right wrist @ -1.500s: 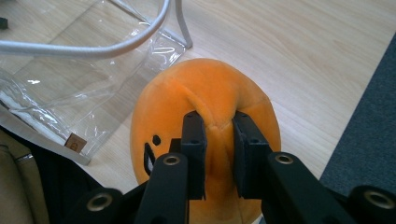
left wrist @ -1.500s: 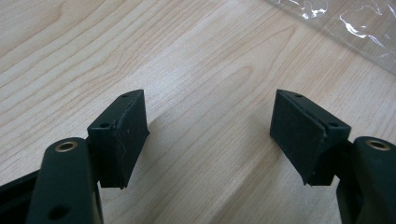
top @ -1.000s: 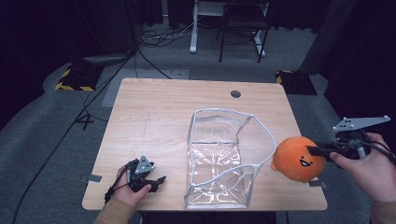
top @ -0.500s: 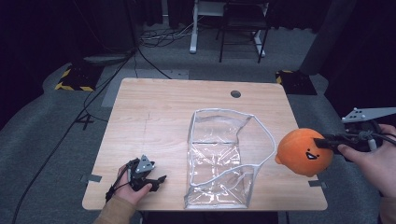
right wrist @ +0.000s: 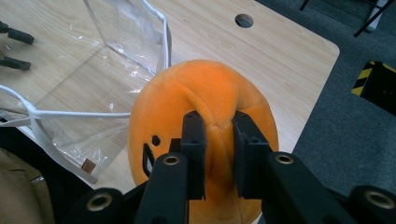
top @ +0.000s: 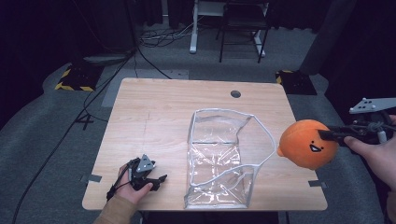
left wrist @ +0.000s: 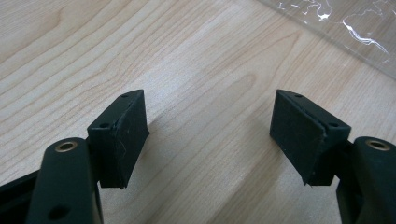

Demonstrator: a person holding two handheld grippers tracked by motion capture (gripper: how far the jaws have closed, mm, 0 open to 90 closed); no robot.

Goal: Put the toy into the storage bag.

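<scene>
Hand-held gripper (right wrist: 214, 154) pinching orange plush (right wrist: 205, 93)

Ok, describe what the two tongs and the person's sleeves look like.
Both are black two-jaw tongs. The left tongs have flat square pads, a grey three-cornered plate, a black cable and a tan sleeve behind. The right tongs carry a grey plate with dark dots.

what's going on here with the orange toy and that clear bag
A person works at a wooden table with a gripper in each hand. The right gripper has pinched an orange plush toy with a smiley face and holds it in the air off the table's right edge, beside a clear plastic bag standing open on the table. The toy is not in the bag yet. The left gripper rests open on the table near the bag, holding nothing.
</scene>
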